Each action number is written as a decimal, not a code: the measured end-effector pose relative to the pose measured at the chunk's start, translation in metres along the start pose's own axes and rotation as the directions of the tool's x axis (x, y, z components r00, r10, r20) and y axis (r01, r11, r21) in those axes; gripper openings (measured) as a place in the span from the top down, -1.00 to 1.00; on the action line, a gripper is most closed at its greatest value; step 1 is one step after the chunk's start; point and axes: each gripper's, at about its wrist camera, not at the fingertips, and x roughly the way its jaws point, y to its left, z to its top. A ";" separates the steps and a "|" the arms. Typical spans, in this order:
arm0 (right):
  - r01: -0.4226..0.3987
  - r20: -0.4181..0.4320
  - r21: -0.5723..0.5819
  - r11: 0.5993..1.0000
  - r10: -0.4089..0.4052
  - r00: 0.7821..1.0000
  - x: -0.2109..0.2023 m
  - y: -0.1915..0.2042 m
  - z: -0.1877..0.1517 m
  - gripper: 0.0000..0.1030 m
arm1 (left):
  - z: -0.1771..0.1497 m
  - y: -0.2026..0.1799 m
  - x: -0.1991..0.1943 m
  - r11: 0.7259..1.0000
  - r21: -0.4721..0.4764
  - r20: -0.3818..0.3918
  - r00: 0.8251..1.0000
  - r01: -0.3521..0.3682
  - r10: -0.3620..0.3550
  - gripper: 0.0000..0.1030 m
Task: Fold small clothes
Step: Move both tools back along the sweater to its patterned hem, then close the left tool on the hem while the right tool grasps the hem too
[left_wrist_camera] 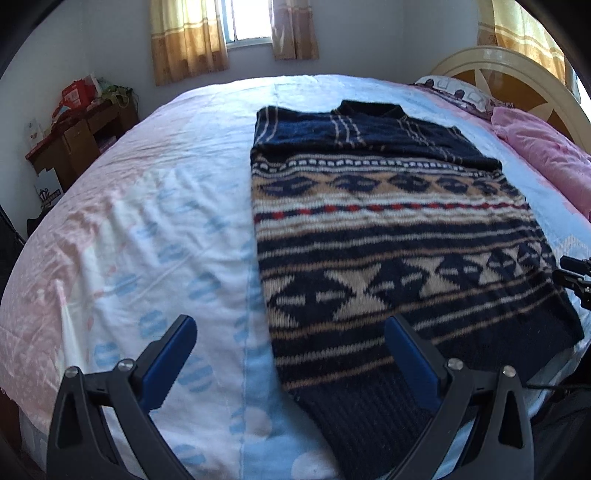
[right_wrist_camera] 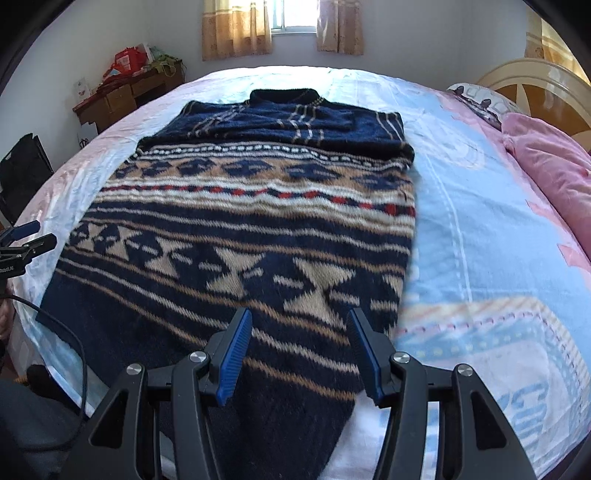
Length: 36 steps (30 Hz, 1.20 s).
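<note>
Navy patterned sweater [right_wrist_camera: 236, 236] lies flat mid-frame on bedsheet [right_wrist_camera: 480, 229]; left gripper [left_wrist_camera: 290, 354] and right gripper [right_wrist_camera: 301, 350] both spread wide, holding nothing.

Home bedroom: bed [left_wrist_camera: 147, 206], headboard [left_wrist_camera: 509, 70], curtained window [left_wrist_camera: 247, 22].

Sweater [right_wrist_camera: 236, 236] on bed [right_wrist_camera: 480, 229]

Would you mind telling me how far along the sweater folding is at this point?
Done: the sweater lies flat on the bed, sleeves folded across the chest. In hand: nothing; the left gripper and right gripper hover open near the hem. Left: folding the body up.
</note>
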 end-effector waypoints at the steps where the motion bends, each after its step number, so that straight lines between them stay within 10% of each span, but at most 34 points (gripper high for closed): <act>1: 0.000 -0.005 0.005 1.000 0.000 1.000 0.000 -0.002 -0.003 -0.06 | -0.003 0.000 0.000 1.000 -0.001 -0.008 1.000 0.005 -0.005 -1.00; 10: 0.010 -0.061 0.053 0.999 -0.007 0.998 0.002 -0.019 -0.030 -0.06 | -0.038 -0.008 0.001 0.995 -0.015 -0.101 0.990 0.094 -0.095 -0.78; 17: -0.003 -0.063 0.073 0.997 0.007 0.998 -0.009 -0.022 -0.039 -0.06 | -0.050 -0.016 0.014 0.980 -0.049 -0.190 0.962 0.192 -0.198 -0.22; 36: -0.126 -0.049 0.124 0.984 0.133 0.990 -0.003 -0.020 -0.056 -0.06 | -0.059 -0.014 0.016 0.969 -0.063 -0.124 0.962 0.237 -0.244 -0.15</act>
